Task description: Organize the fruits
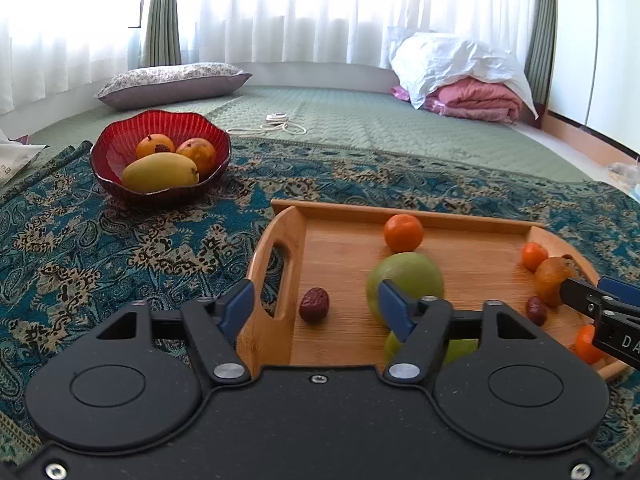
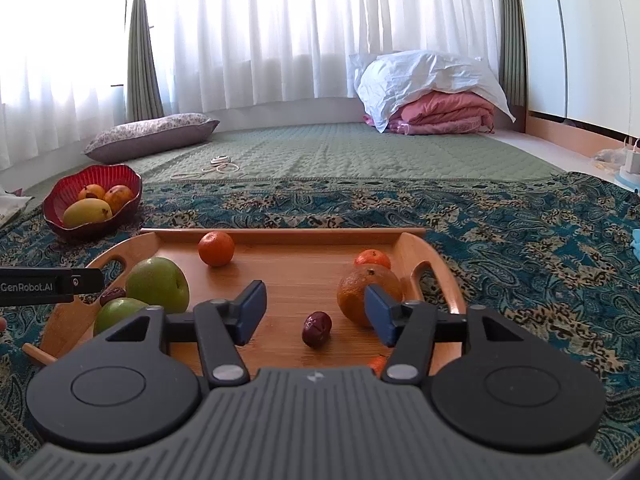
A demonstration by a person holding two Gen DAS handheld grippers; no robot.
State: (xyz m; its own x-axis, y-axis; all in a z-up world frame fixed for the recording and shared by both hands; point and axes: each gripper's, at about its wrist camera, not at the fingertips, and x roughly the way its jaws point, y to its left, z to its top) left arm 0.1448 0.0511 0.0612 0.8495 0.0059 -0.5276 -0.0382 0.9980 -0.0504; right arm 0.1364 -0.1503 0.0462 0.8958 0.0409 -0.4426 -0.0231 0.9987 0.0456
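Note:
A wooden tray (image 1: 340, 332) (image 2: 280, 272) on the patterned rug holds two green apples (image 1: 404, 280) (image 2: 158, 284), several tangerines (image 1: 403, 233) (image 2: 216, 248), a larger orange (image 2: 362, 288) and red dates (image 1: 315, 305) (image 2: 316, 328). A red bowl (image 1: 116, 144) (image 2: 60, 196) to the far left holds a mango (image 1: 160, 172) and two orange fruits. My left gripper (image 1: 316, 308) is open over the tray's left end, a date between its fingers. My right gripper (image 2: 316, 316) is open over the tray's right part, around another date, its right finger in front of the orange.
A teal patterned rug (image 1: 120, 248) lies under tray and bowl on a green quilted mat (image 2: 340, 152). A pillow (image 1: 172, 80) lies far left, folded pink bedding under a white bag (image 2: 432, 100) far right, a white cable (image 1: 276, 124) mid-mat.

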